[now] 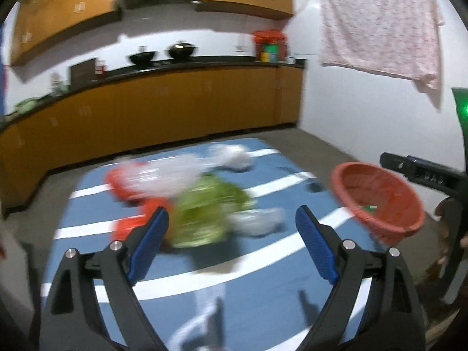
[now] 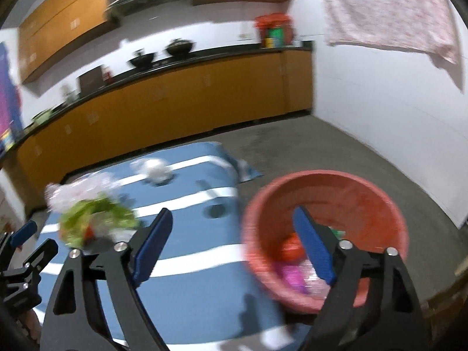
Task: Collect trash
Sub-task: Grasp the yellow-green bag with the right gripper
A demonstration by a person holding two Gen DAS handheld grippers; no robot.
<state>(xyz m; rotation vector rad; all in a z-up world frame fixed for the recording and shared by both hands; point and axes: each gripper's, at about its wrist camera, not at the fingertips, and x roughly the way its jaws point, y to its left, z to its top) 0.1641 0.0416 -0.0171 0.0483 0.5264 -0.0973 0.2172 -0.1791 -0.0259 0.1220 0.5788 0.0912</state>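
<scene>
While both are held spread and empty, the left gripper (image 1: 231, 231) is aimed at the green wrapper (image 1: 207, 213) among trash on the blue striped mat (image 1: 248, 307); the right gripper (image 2: 231, 234) is angled beside the red basket (image 2: 321, 196), partly filled. A grasp is judged next.

left wrist: looks down over blue striped mat (image 1: 263, 307) | right wrist: same, further right | shared: mat, kitchen counter (image 1: 175, 67)
</scene>
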